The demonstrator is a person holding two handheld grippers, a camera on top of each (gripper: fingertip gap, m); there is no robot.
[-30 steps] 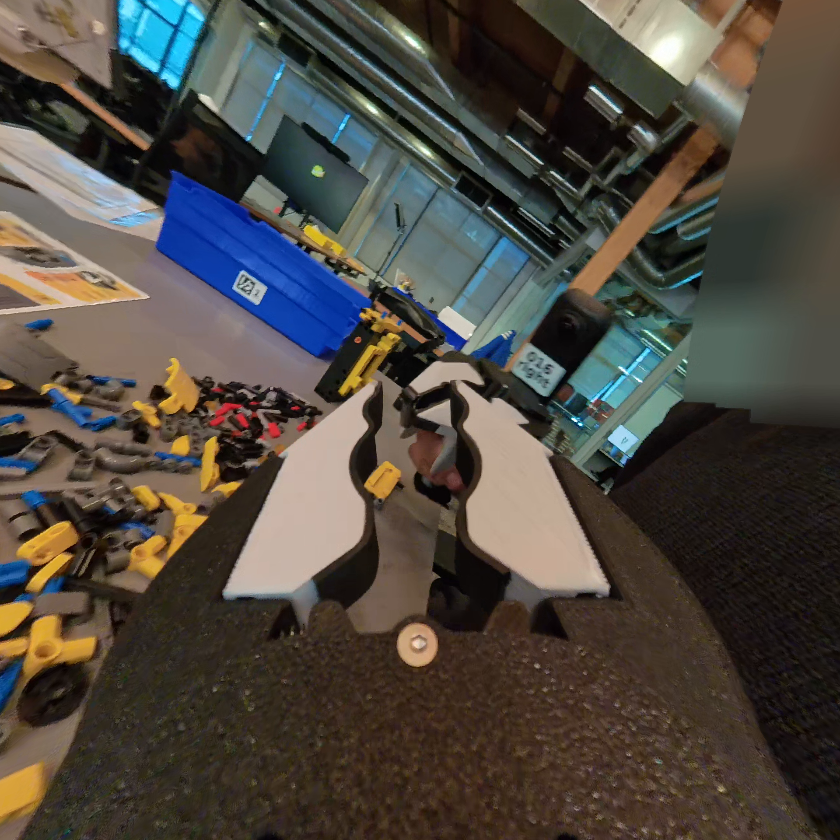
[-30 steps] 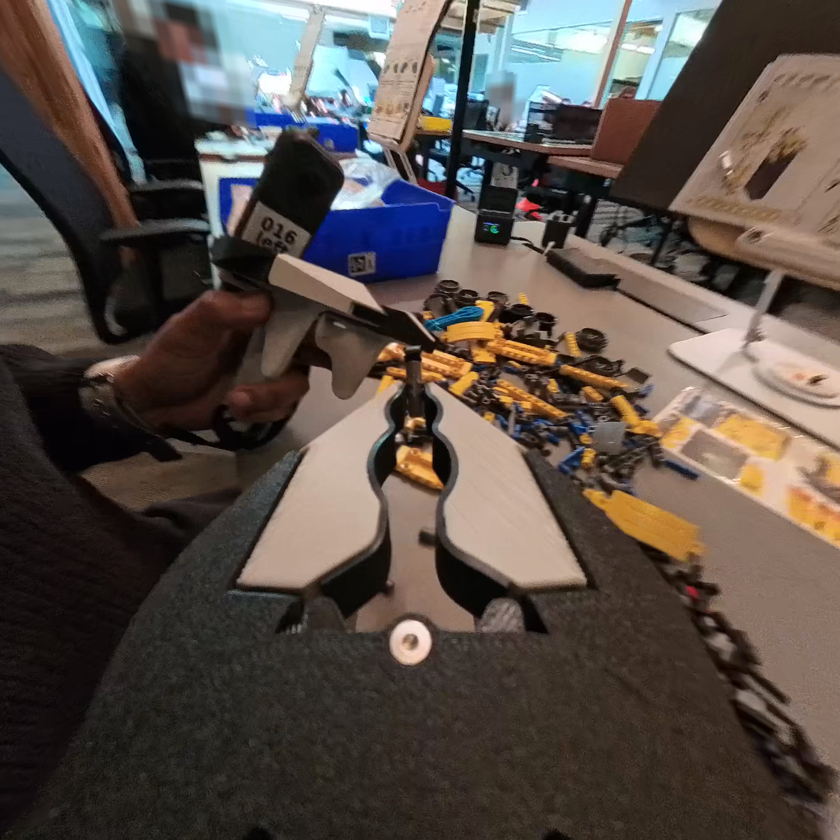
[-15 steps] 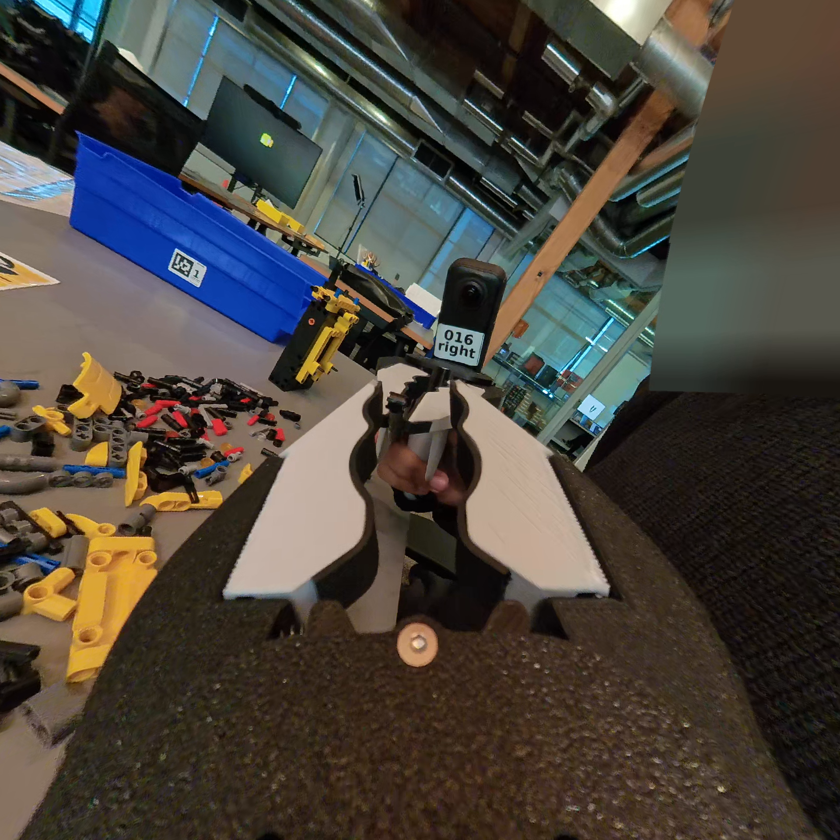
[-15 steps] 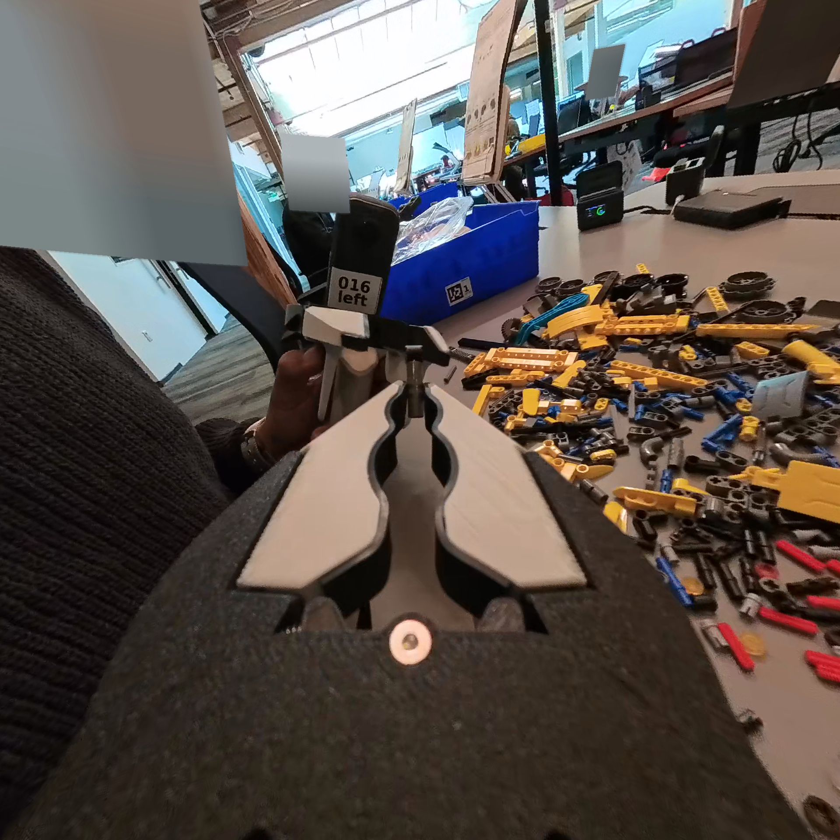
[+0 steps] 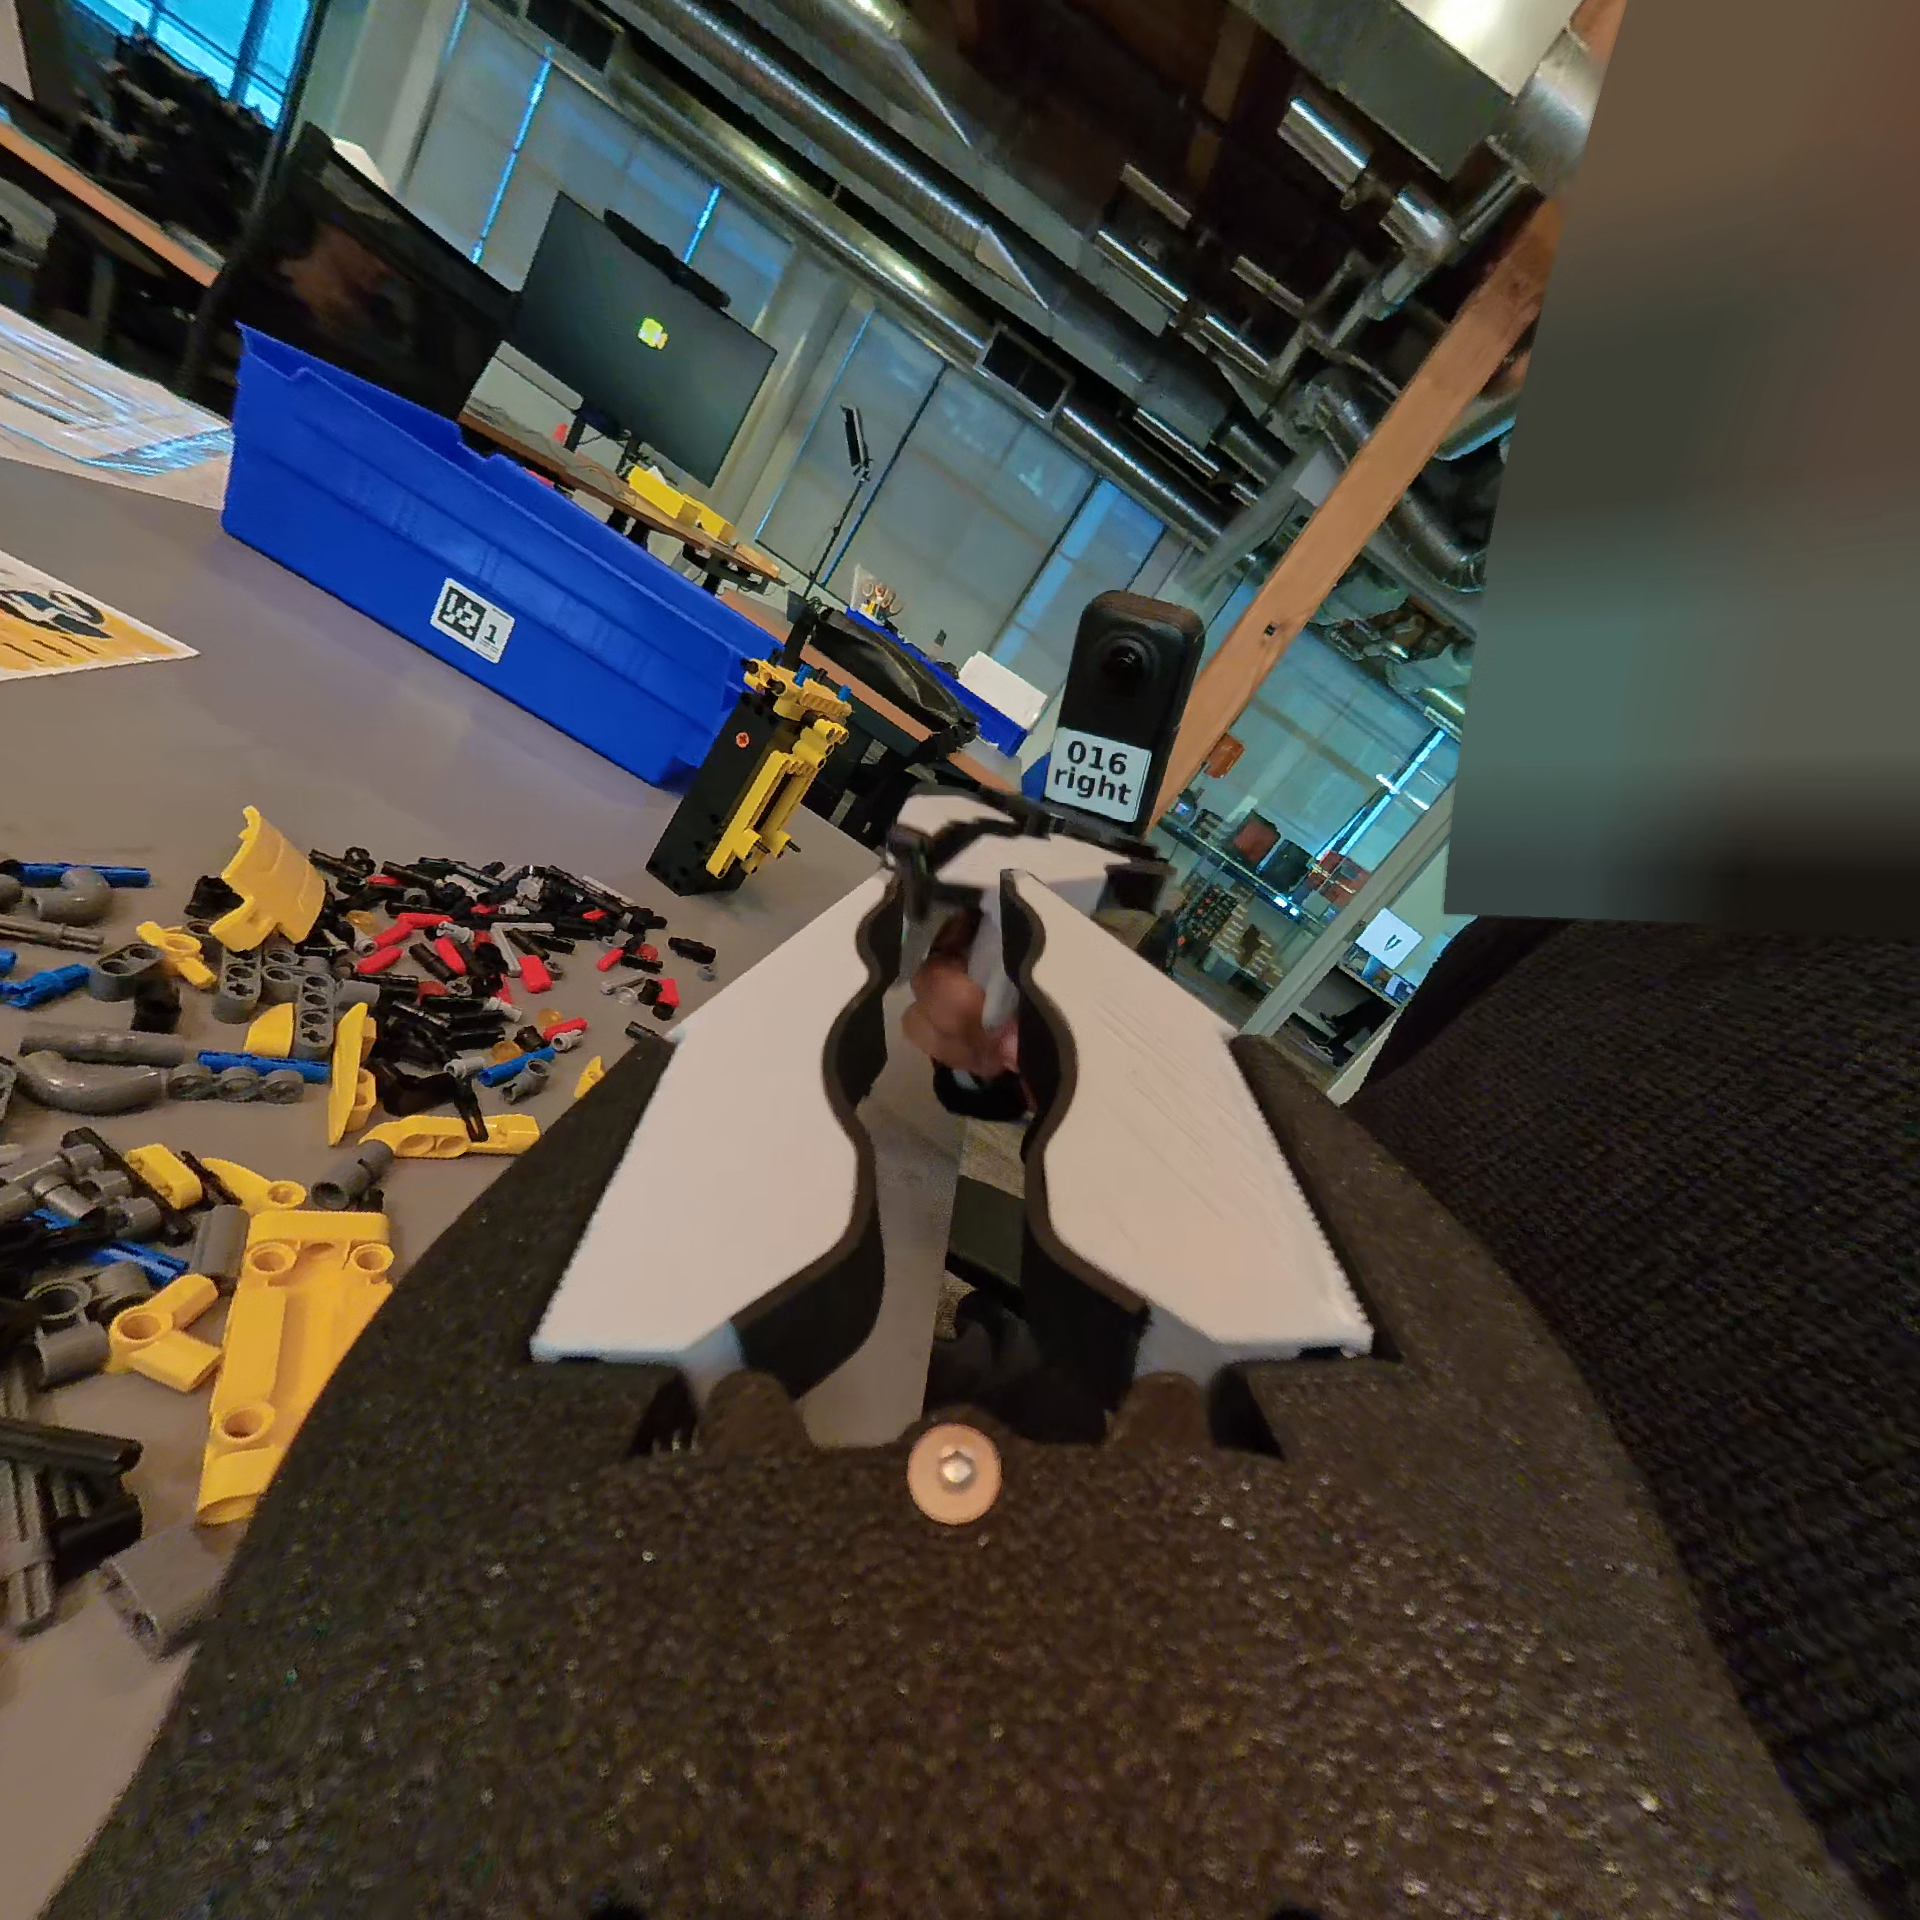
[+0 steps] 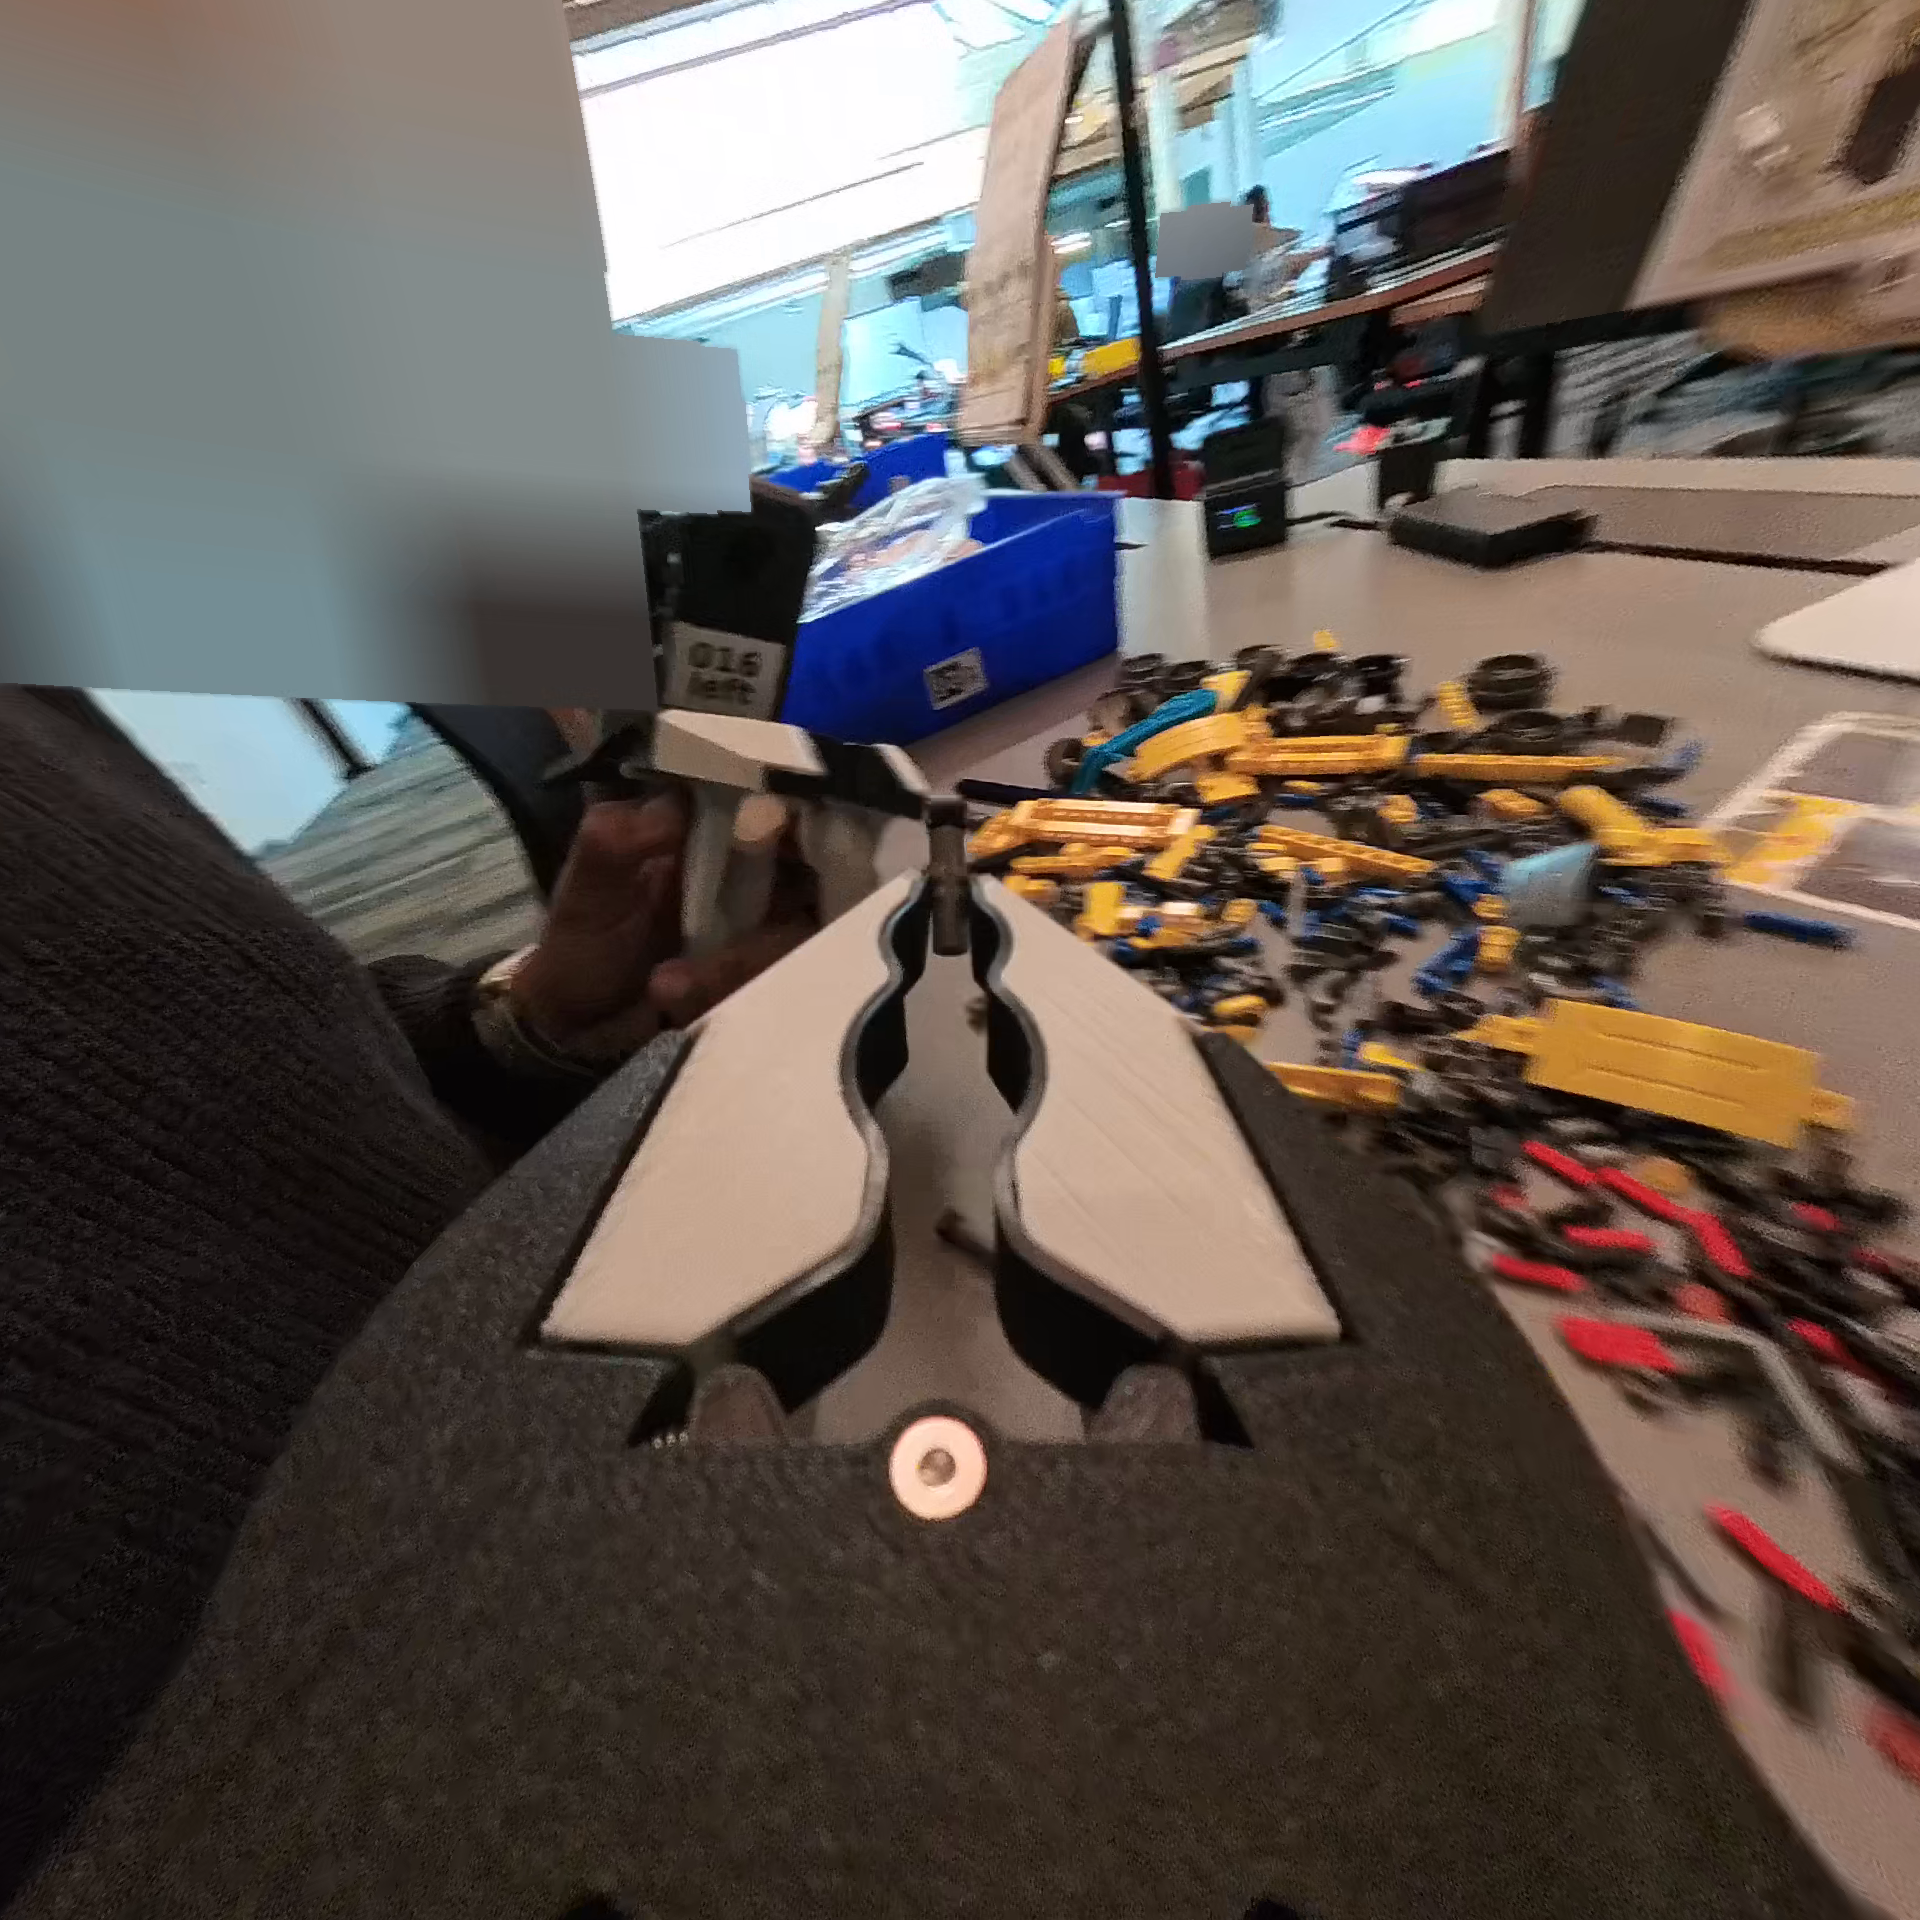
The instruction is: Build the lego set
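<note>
My right gripper [image 6: 948, 896] is shut on a short grey pin [image 6: 948, 906] that stands upright between its tips. My left gripper [image 5: 948, 883] is closed to a narrow gap on a small dark piece [image 5: 914, 868] at its tips. The two grippers meet tip to tip above the table's near edge. In the right wrist view the left gripper [image 6: 894, 790] comes in from the left, held by a hand [image 6: 613, 914], and its black tip touches the pin's top. In the left wrist view the right gripper [image 5: 971, 831] faces me just beyond my tips.
A pile of yellow, black, blue and red building parts [image 5: 312, 987] covers the grey table [image 5: 312, 727]; it also shows in the right wrist view [image 6: 1351, 883]. A blue bin [image 5: 416, 540] stands behind it. A black and yellow assembly [image 5: 748, 800] stands near the bin. The person's dark sweater [image 6: 156, 1039] is close by. My two grippers' fingertips are within a few centimetres of each other.
Both grippers stay tip to tip with the small pieces held. Both views have swung. The right wrist view is now blurred from motion.
</note>
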